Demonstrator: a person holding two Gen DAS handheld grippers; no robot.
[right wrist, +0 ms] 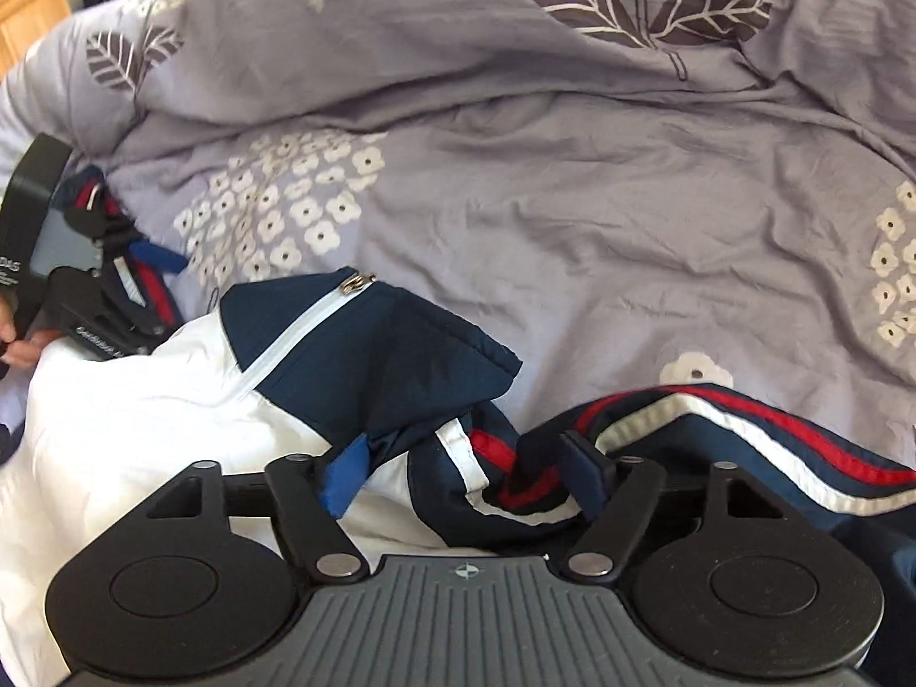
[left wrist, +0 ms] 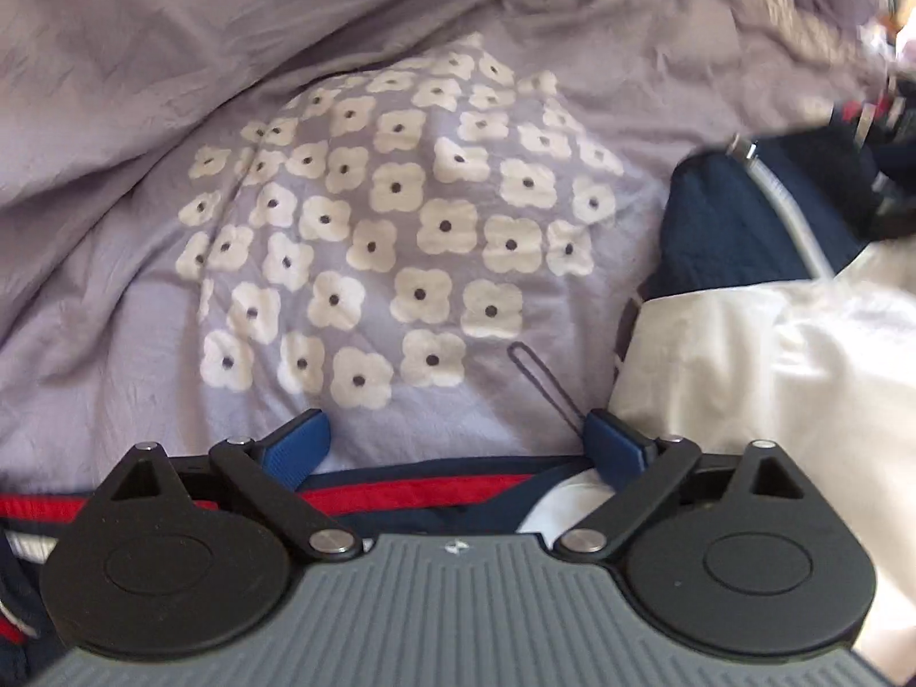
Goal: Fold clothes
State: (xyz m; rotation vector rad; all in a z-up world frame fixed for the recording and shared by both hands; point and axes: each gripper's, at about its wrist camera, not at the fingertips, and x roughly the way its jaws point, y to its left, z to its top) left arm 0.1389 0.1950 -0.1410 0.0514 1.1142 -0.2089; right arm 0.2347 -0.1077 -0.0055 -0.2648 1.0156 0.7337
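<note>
A navy, white and red zip jacket (right wrist: pixel 366 355) lies crumpled on a lilac duvet; it also shows in the left wrist view (left wrist: pixel 744 355). My left gripper (left wrist: pixel 458 446) is open, its blue fingers wide apart just above the jacket's red-striped hem (left wrist: pixel 412 495). In the right wrist view the left gripper (right wrist: pixel 123 286) sits at the far left with striped fabric between its fingers. My right gripper (right wrist: pixel 469 475) is open, with bunched navy and red-striped fabric (right wrist: pixel 504 458) lying between its fingers. The jacket's zip pull (right wrist: pixel 358 283) points up.
The lilac duvet (left wrist: pixel 172 86) with white flower and dark leaf prints covers the whole bed and rises in folds behind (right wrist: pixel 572 114). A wooden piece of furniture (right wrist: pixel 28 6) shows at the top left. A person's fingers (right wrist: pixel 23 343) hold the left gripper.
</note>
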